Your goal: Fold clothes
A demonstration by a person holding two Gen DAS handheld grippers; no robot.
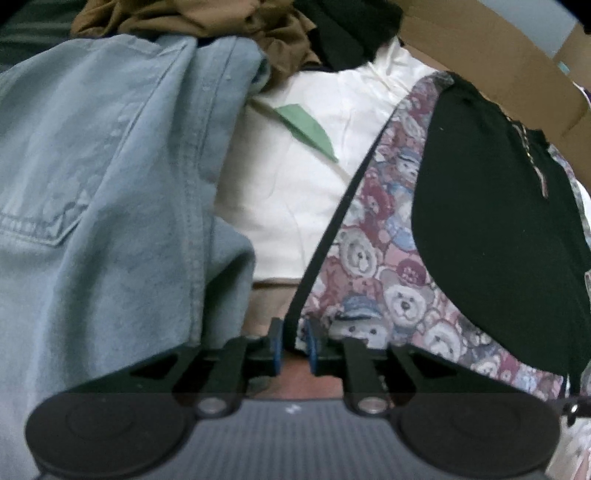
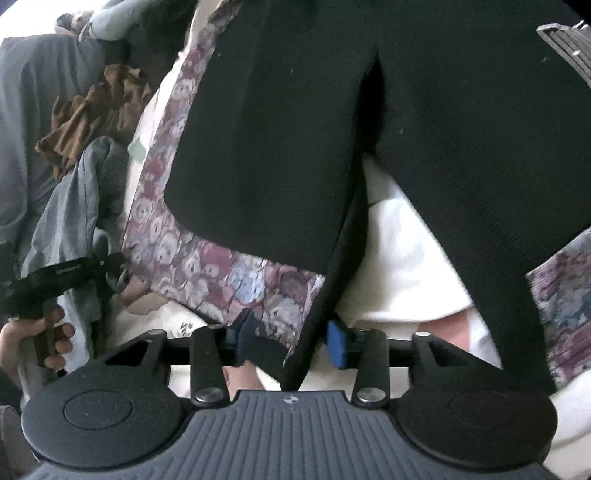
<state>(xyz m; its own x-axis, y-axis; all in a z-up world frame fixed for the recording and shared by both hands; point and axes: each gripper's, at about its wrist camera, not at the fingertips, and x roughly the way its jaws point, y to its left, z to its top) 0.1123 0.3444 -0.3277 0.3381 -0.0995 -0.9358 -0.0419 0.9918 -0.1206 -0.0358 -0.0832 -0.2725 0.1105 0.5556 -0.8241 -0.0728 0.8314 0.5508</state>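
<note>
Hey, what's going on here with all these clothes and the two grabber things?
A person is folding laundry with a handheld gripper in each hand. The garment being worked is a teddy-bear print vest with a black lining, spread over a cream garment. The left gripper is at the vest's black-trimmed edge, jaws slightly apart around it. The right gripper has a bottom corner of the vest between its open jaws. A denim shirt and a brown garment lie nearby, unfolded.
</note>
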